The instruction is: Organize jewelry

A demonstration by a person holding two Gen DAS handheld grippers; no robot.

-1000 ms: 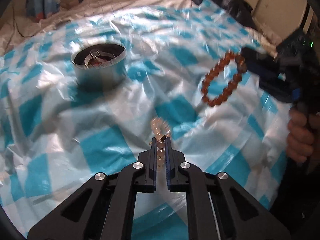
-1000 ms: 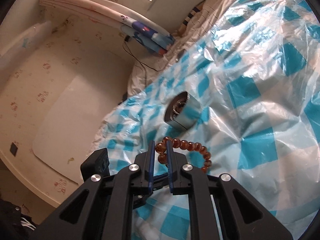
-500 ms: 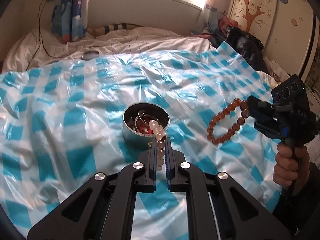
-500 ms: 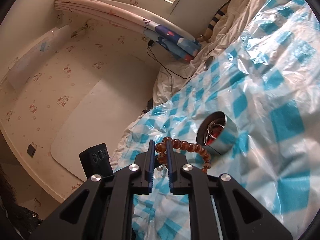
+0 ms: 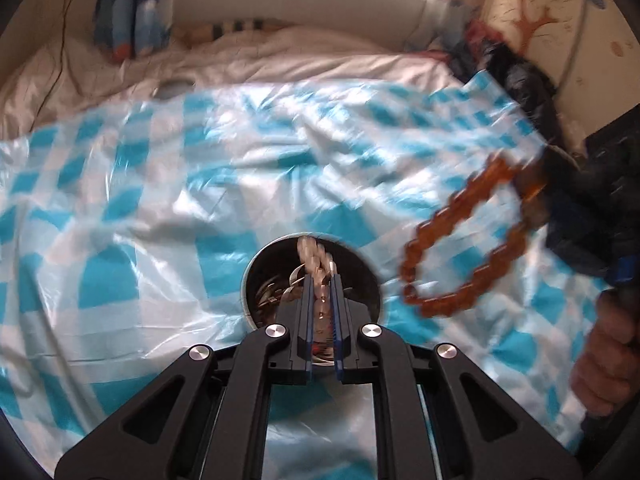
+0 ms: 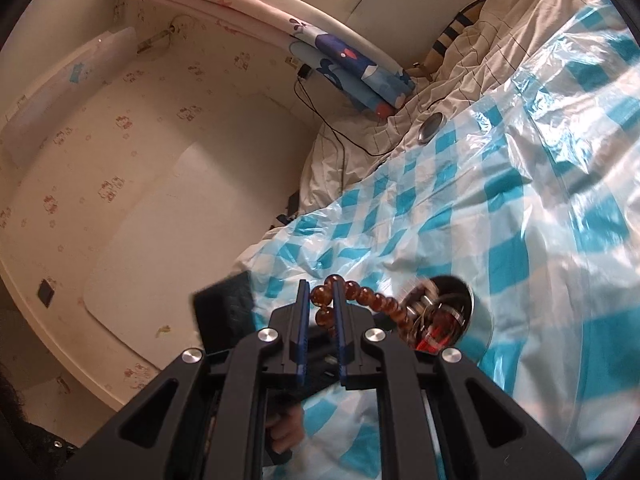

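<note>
My left gripper is shut on a pale bead bracelet and holds it right over the open round metal tin, which holds rings and other jewelry. My right gripper is shut on an amber bead bracelet; in the left wrist view that bracelet hangs just right of the tin. The tin shows in the right wrist view, just right of my fingers.
A blue-and-white checked plastic sheet covers the bed. A small round metal lid lies at the sheet's far edge near a black cable. A folded blue patterned cloth is at the headboard. A black bag sits far right.
My left gripper has moved forward with the pale bracelet until it is over the tin. My right gripper has carried the amber bracelet closer to the tin.
</note>
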